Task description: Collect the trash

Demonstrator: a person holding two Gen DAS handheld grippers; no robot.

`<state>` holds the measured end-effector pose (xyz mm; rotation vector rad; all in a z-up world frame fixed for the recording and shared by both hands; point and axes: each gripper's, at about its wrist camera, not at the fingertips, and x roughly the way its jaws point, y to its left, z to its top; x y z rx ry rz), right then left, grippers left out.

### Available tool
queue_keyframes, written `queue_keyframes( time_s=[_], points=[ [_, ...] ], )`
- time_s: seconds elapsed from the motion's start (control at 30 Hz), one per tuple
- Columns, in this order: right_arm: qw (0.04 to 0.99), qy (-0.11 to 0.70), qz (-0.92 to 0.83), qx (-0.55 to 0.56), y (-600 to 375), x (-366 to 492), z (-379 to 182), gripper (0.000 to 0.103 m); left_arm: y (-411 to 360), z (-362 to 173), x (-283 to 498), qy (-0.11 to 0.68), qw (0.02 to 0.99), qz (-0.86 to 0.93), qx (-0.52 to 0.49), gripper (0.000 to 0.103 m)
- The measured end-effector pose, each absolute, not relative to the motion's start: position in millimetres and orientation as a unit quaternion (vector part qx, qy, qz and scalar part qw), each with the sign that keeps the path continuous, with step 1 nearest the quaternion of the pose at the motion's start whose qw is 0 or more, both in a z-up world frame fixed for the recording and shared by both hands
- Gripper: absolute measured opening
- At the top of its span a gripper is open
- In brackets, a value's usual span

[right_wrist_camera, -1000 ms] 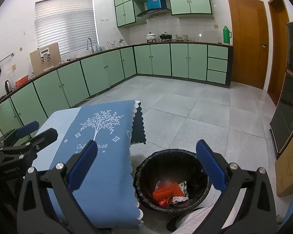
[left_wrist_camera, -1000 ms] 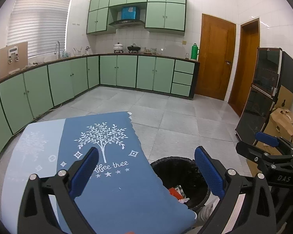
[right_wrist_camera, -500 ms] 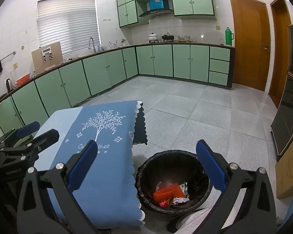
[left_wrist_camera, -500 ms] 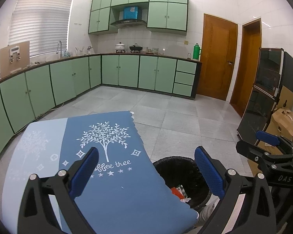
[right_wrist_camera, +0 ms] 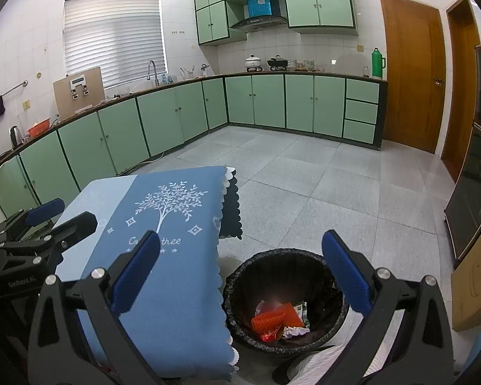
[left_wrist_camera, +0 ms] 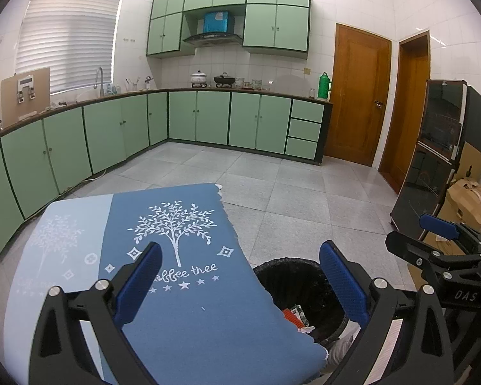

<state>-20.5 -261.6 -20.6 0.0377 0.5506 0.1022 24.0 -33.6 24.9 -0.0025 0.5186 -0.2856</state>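
Two handheld grippers hover with jaws spread wide and empty in a green-cabineted kitchen. The left gripper (left_wrist_camera: 240,280) hangs over the near end of a table draped in a blue cloth (left_wrist_camera: 189,308) printed with a white tree. The right gripper (right_wrist_camera: 240,271) sits just right of that table, above a black-lined trash bin (right_wrist_camera: 237,292) standing on the tiled floor (right_wrist_camera: 333,199) beside the cloth's scalloped edge. Inside the bin lies collected trash (right_wrist_camera: 277,320): an orange piece and what appear to be crumpled wrappers.
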Motion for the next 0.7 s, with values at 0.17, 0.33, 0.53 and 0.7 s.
queue_keyframes(
  time_s=[0.17, 0.33, 0.53, 0.7],
  points=[
    [0.961, 0.272, 0.050, 0.018, -261.3, -20.4, -20.6, 0.098, -32.9, 24.5, 23.9, 0.255, 0.957, -0.140, -0.001, 0.096],
    [0.961, 0.271, 0.050, 0.018, -261.5, -20.6, -20.8, 0.098, -29.9, 24.5, 23.7, 0.254, 0.957, -0.139, 0.000, 0.096],
    [0.961, 0.271, 0.050, 0.018, -261.8, -20.7, -20.9, 0.098, -29.2, 25.0, 24.2, 0.254, 0.957, -0.138, 0.002, 0.096],
    [0.961, 0.271, 0.051, 0.018, -260.5, -19.0, -20.1, 0.098, -28.2, 25.5, 24.8, 0.254, 0.957, -0.137, 0.003, 0.096]
  ],
)
